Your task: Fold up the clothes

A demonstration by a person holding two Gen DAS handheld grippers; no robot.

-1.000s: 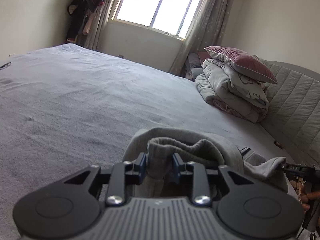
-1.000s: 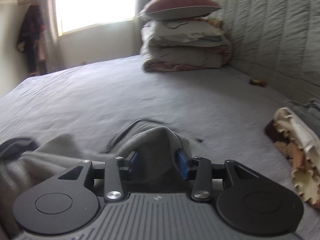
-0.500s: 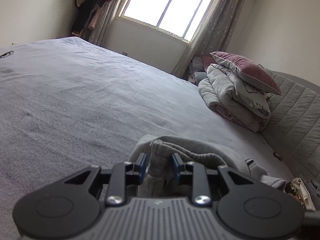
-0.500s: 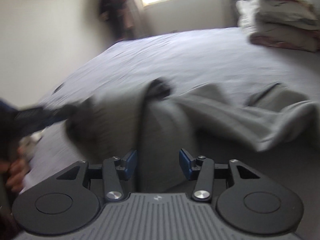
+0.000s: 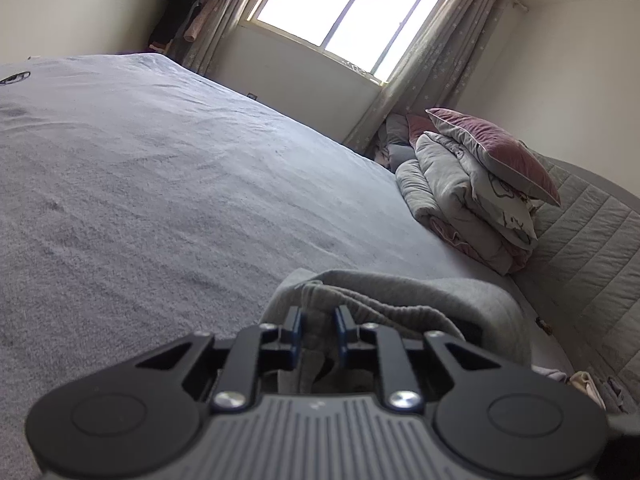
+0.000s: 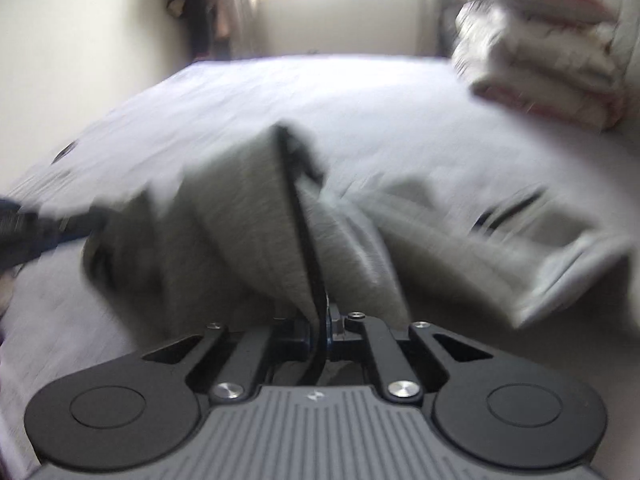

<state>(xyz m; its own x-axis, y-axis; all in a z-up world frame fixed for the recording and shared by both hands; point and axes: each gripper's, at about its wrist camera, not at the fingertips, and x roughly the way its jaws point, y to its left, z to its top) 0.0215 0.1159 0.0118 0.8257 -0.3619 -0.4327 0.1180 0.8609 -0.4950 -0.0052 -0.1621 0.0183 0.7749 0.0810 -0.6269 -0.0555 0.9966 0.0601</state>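
The right gripper [image 6: 318,330] is open a second ago, with its blue tips wide apart around a hump of the gray clothes [image 6: 256,216]. Now the tips sit tight together and pinch a dark edge of the cloth. Its camera also looks a new way: before, it faces the headboard and the pillows [image 6: 540,52] are in the middle; now they are off to the right, and the picture is blurry. The cloth now stands up in a tall fold in front of this gripper. The left camera tips up, so the window [image 5: 352,16] looks higher and bigger.
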